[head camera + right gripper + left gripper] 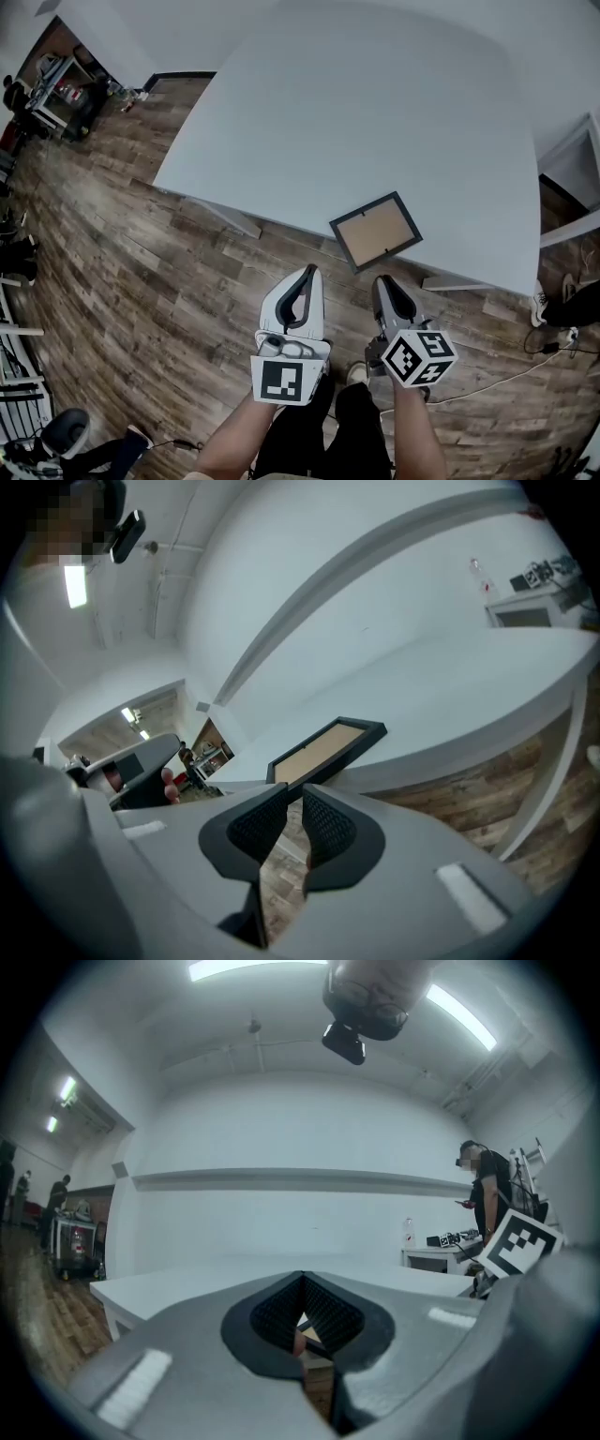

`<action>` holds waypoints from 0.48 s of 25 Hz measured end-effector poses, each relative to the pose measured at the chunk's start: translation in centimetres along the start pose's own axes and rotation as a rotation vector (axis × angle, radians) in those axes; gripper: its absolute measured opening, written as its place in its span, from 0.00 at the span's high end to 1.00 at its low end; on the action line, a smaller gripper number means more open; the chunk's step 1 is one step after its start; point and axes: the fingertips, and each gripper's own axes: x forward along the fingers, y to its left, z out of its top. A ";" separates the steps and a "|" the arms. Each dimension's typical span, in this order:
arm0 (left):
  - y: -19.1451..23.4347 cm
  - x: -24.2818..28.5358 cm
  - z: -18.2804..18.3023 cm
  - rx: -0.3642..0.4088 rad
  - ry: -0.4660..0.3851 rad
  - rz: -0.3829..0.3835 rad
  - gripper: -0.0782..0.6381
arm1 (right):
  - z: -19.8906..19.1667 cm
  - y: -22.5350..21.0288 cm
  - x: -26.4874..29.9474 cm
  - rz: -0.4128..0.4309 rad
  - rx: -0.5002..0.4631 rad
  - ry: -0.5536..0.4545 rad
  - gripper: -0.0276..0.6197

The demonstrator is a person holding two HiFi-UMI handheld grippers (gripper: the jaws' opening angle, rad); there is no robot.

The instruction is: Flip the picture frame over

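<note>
**Spotter:** How do your jaws stand?

**Operator:** On my left gripper [302, 1279] the jaws meet at the tips. The ribbed pads bow out behind them, and there is nothing in that hollow. On my right gripper [292, 797] the jaws are a thin slit apart, and I see only floor boards through the gap. It holds nothing.

**Spotter:** And where are the two of them?

**Operator:** In the head view they sit side by side at lower centre, the left gripper [309, 272] and the right gripper [382, 279]. Both hang over the wooden floor [141, 272], short of the desk [356, 112], and touch nothing.

**Spotter:** The picture frame?

**Operator:** The picture frame [376, 231] lies flat on the desk, right at the near edge, just right of centre in the head view. It is turned at an angle, with a black border around a brown panel that faces up. In the right gripper view the picture frame [323, 750] is just above the jaw tips, a corner pointing towards me. Both grippers are clear of it, with the right one nearer.
</note>
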 end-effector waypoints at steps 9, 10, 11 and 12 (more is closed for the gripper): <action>-1.0 -0.1 -1.4 0.031 0.051 -0.051 0.89 | -1.1 0.8 1.7 0.190 0.325 -0.013 0.64; -1.0 -0.1 -1.4 0.030 0.051 -0.051 0.89 | -1.2 0.9 1.9 0.206 0.353 -0.014 0.62; -1.0 0.0 -1.5 0.029 0.050 -0.051 0.89 | -1.3 1.1 2.0 0.223 0.386 -0.018 0.61; -1.0 0.0 -1.5 0.028 0.051 -0.052 0.89 | -1.2 1.2 2.1 0.242 0.425 -0.028 0.61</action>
